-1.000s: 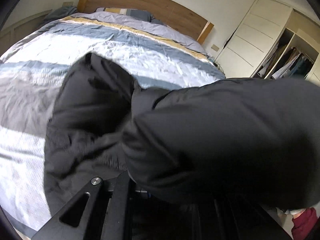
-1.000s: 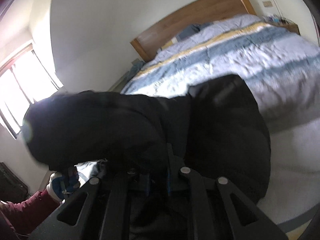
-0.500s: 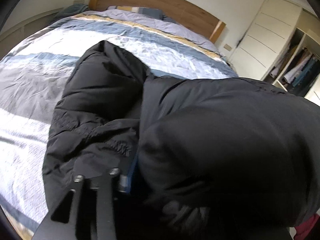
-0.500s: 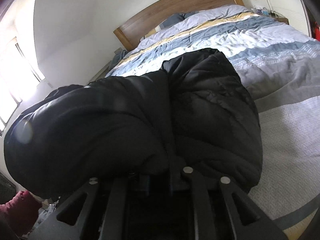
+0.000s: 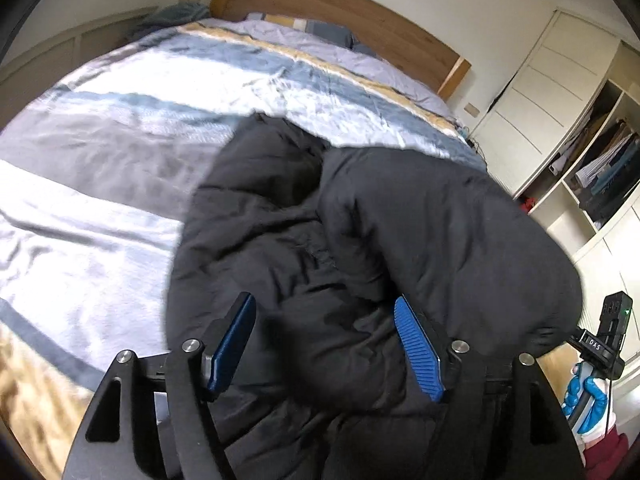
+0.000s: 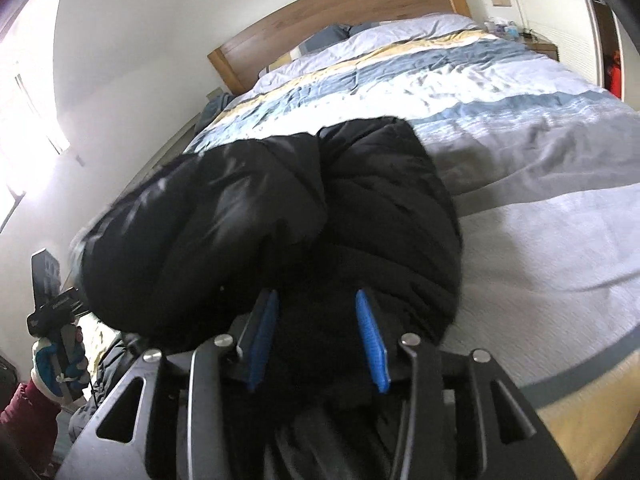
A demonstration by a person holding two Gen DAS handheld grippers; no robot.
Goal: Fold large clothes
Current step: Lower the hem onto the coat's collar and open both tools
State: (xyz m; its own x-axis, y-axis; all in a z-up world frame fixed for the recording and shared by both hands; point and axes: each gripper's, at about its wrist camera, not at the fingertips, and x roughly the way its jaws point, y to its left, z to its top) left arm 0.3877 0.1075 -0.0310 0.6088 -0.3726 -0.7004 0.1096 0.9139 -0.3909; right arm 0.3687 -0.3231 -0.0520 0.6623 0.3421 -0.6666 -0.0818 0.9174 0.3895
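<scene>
The left gripper [image 5: 324, 320] stands wide, blue pads [image 5: 416, 348] spread, with the black coat [image 5: 360, 240] bulging between them; whether the cloth touches either pad is hard to tell. The coat lies bunched at the foot of the striped bed [image 5: 120, 140], its near part hidden behind the frame. The right gripper [image 6: 318, 320] is also wide, its pads astride the coat [image 6: 280, 220]. Edges are blurred.

A bed [image 5: 120, 128] with a striped duvet and wooden headboard [image 5: 340, 12] stood against white walls, an open wardrobe [image 5: 592, 168] beside it, a bright window [image 6: 24, 120] opposite.
</scene>
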